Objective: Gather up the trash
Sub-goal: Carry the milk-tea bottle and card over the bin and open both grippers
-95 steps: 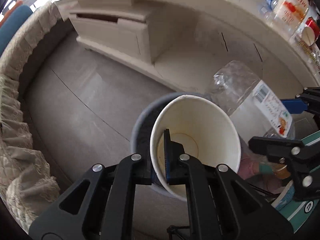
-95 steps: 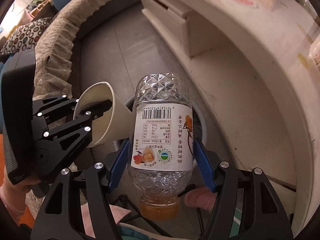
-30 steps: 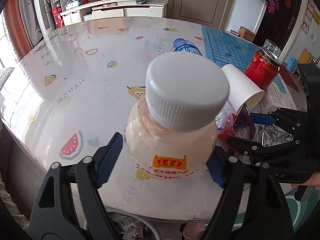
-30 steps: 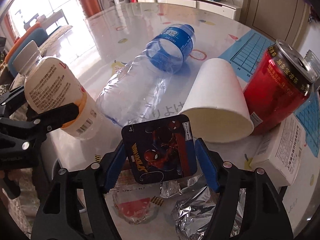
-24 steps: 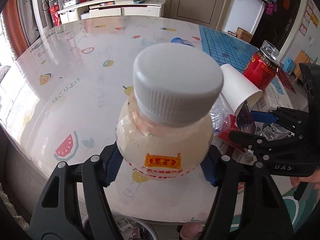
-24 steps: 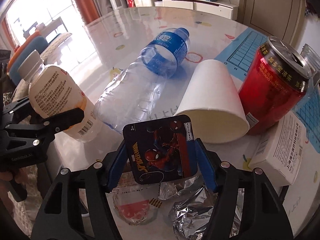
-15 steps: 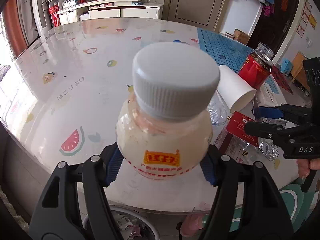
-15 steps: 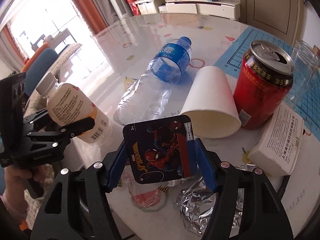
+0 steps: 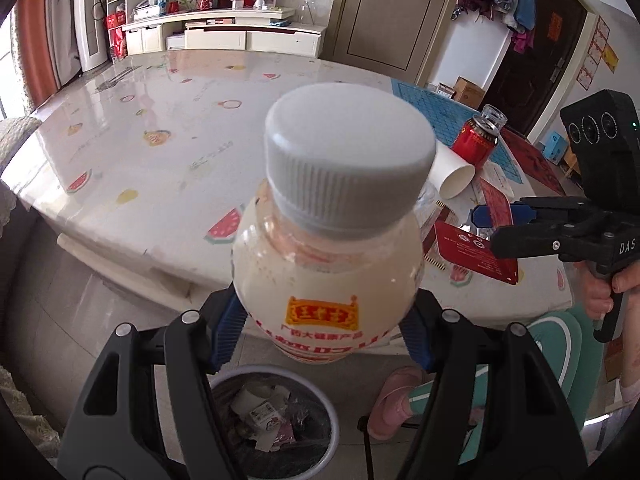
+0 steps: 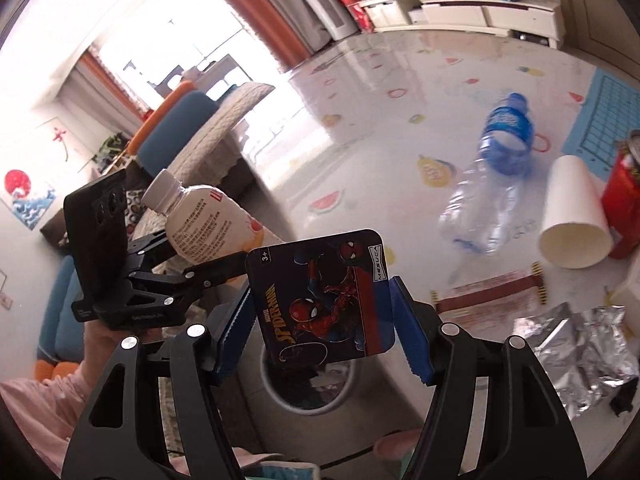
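My left gripper (image 9: 324, 332) is shut on a milky drink bottle (image 9: 326, 280) with a grey cap, held over the floor beside the table edge. Below it stands a round trash bin (image 9: 276, 420) with paper scraps inside. My right gripper (image 10: 320, 320) is shut on a dark blue Spider-Man card box (image 10: 320, 300), with the bin (image 10: 312, 384) showing behind and below it. In the right wrist view the left gripper (image 10: 192, 268) and its bottle (image 10: 200, 224) are at the left. The left wrist view shows the right gripper (image 9: 496, 216) with the box's red back (image 9: 476, 254) at the right.
On the table (image 10: 360, 120) lie a clear water bottle with blue label (image 10: 488, 176), a tipped paper cup (image 10: 572, 220), a red can (image 10: 624, 196), a red wrapper (image 10: 488, 296) and crumpled foil (image 10: 580, 352). A padded chair (image 10: 208, 132) stands left. A pink slipper (image 9: 394, 408) lies beside the bin.
Both grippers lifted their loads off the table and pulled back past its edge toward the bin. The table trash now lies farther away in both views.
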`<move>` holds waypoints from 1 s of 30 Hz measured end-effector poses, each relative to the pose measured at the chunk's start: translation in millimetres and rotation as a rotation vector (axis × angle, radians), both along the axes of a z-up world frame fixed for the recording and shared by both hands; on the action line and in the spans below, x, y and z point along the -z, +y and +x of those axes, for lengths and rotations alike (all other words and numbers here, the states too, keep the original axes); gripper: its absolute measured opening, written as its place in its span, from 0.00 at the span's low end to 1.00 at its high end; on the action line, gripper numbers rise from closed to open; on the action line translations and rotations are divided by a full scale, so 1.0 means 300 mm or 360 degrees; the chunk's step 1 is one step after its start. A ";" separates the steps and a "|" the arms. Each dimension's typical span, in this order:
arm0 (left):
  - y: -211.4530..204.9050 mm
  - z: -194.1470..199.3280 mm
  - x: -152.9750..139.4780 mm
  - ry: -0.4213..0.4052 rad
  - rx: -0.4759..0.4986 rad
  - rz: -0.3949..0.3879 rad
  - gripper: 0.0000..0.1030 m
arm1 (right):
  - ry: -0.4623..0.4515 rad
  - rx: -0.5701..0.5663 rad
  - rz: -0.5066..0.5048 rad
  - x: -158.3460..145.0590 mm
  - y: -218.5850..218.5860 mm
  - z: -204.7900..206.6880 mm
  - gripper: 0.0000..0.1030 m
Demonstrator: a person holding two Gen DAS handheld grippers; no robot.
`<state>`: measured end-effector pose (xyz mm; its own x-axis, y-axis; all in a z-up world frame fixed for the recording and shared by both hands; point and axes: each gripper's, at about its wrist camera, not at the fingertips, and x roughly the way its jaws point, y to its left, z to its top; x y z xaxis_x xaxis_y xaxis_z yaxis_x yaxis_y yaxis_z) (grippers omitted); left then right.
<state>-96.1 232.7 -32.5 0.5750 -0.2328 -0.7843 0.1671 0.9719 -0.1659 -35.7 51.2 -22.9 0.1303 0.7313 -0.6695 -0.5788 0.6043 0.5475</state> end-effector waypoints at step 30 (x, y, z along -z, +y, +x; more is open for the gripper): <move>0.334 -0.343 0.719 0.0641 -0.0281 -0.0139 0.76 | 0.0537 -0.0421 -0.0595 0.641 0.612 -0.260 0.79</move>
